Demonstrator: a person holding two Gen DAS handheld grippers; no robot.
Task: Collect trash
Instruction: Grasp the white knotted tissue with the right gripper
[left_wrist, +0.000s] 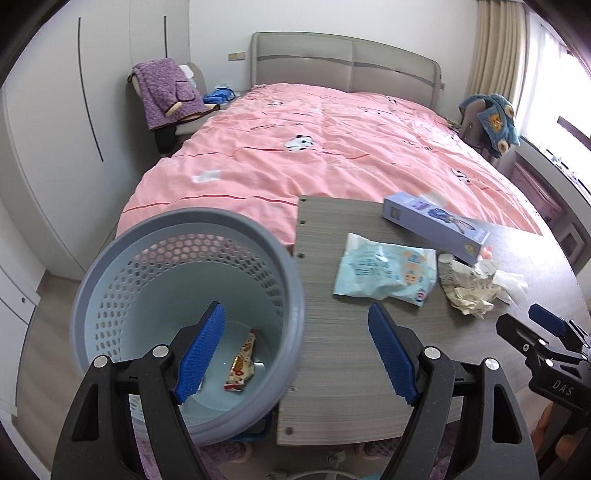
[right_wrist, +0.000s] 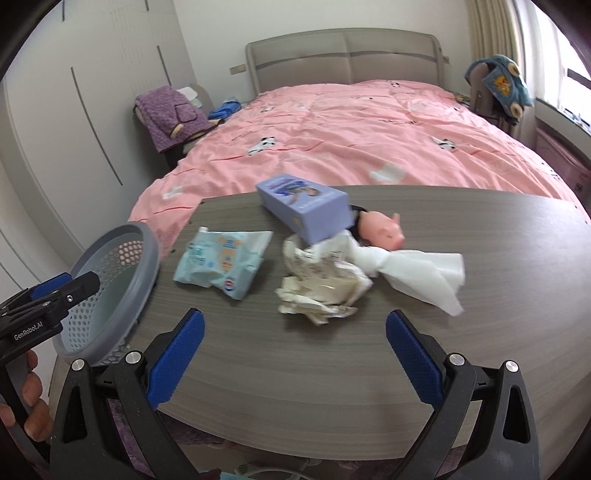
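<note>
Both grippers spread wide and empty over table and bin.

Nearest, left gripper (left_wrist: 295, 347) gaping above bin (left_wrist: 110, 295) rim, snack wrapper (left_wrist: 242, 365) lying inside; right gripper (right_wrist: 295, 354) gaping, nothing between pads. Farther on the table (right_wrist: 332, 369): blue wipes packet (right_wrist: 221, 262), crumpled paper (right_wrist: 321, 284), white tissue (right_wrist: 424, 273), lilac box (right_wrist: 306, 206), pink pig toy (right_wrist: 380, 229). Beyond, pink bed (right_wrist: 351, 129).

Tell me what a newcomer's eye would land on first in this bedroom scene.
The big pink bedspread fills the back of the room. On the grey table in front of it lies a cluster: a pale blue wrapper, crumpled paper, a white tissue, a purple box and a small pink pig toy. At the table's left edge stands a blue perforated bin with one snack wrapper inside.
</note>
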